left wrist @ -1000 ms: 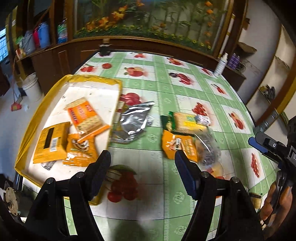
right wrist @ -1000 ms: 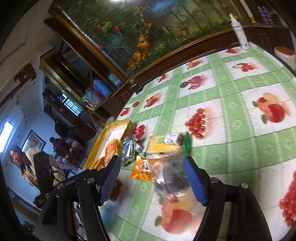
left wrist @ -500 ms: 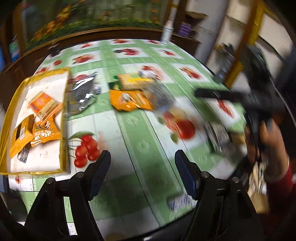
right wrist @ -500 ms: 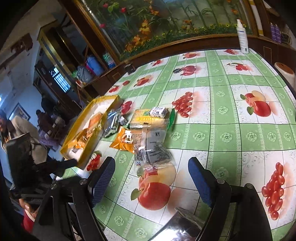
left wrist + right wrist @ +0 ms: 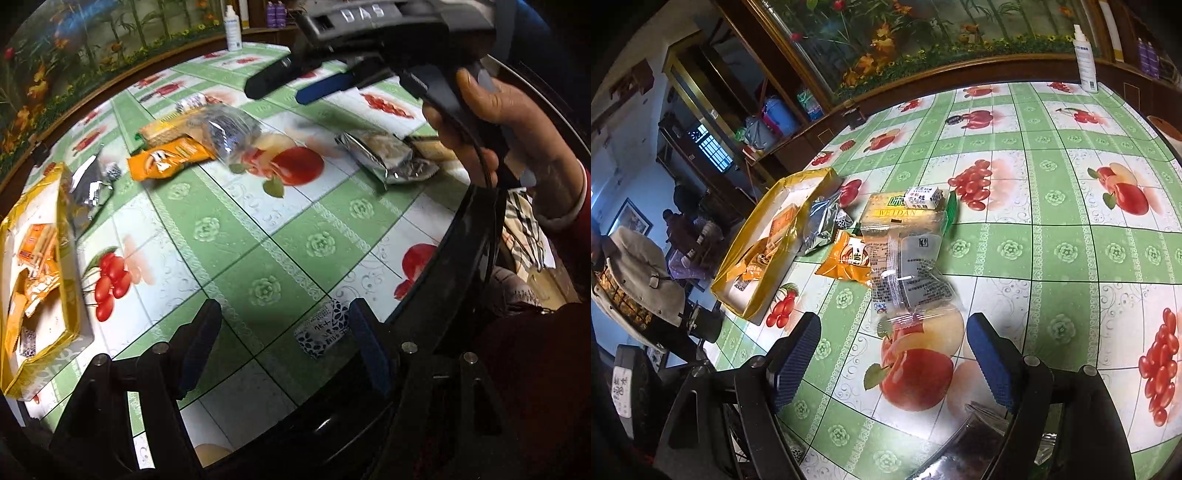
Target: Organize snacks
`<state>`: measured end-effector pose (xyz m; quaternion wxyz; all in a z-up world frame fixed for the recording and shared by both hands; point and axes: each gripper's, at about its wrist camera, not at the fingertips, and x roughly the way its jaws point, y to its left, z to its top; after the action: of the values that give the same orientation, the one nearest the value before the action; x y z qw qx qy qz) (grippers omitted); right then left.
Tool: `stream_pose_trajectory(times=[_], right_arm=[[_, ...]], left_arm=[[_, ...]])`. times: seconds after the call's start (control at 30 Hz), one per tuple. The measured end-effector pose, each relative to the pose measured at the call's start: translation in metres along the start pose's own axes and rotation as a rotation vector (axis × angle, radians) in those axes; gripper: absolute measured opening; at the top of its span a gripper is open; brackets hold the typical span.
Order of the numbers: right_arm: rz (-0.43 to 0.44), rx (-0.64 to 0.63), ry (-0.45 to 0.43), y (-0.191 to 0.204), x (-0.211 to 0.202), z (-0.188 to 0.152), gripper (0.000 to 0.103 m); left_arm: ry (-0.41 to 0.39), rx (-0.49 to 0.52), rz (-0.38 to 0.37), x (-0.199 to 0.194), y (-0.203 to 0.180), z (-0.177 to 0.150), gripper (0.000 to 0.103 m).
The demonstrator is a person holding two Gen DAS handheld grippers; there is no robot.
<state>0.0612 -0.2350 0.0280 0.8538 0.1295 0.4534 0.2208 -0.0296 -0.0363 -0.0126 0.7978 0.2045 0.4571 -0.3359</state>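
A yellow tray with several orange snack packs lies at the table's left; it also shows in the right wrist view. A clear packet, an orange packet, a yellow cracker pack and a silver bag lie mid-table. A small blue-patterned sachet lies near the table's front edge, just ahead of my open, empty left gripper. A silver packet lies under my right gripper. My right gripper is open and empty, above the table short of the clear packet.
The table has a green fruit-print cloth and a dark rounded front edge. A white spray bottle stands at the far edge. A small milk carton rests on the cracker pack. People sit beyond the table's left side.
My left gripper has swung right and pulled back to the table's front edge, bringing the small sachet and the right hand into view. My right gripper has drawn back from the packets.
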Motion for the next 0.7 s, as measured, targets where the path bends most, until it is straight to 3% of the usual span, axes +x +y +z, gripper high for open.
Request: stream_pose_trajectory(times=[0.07, 0.23, 0.33, 0.43, 0.5, 0.7], right_arm=[[0.000, 0.004, 0.000, 0.000, 0.000, 0.001, 0.083], [0.010, 0.011, -0.009, -0.001, -0.003, 0.002, 0.083], [0.009, 0.013, -0.014, -0.002, -0.002, 0.003, 0.083], [0.000, 0.017, -0.005, -0.003, 0.002, 0.003, 0.083], [-0.020, 0.009, -0.002, -0.002, 0.004, 0.003, 0.083], [-0.052, -0.030, 0.011, 0.005, 0.017, 0.007, 0.083]], left_arm=[[-0.002, 0.029, -0.037, -0.002, -0.006, -0.002, 0.051], [0.032, 0.116, -0.060, 0.001, -0.020, -0.006, 0.046], [0.059, 0.066, -0.086, 0.010, -0.010, -0.001, 0.049], [0.058, 0.014, -0.056, 0.012, 0.002, 0.005, 0.038], [0.056, -0.036, -0.029, 0.011, 0.014, 0.007, 0.024], [0.050, -0.181, -0.011, 0.007, 0.045, 0.003, 0.022]])
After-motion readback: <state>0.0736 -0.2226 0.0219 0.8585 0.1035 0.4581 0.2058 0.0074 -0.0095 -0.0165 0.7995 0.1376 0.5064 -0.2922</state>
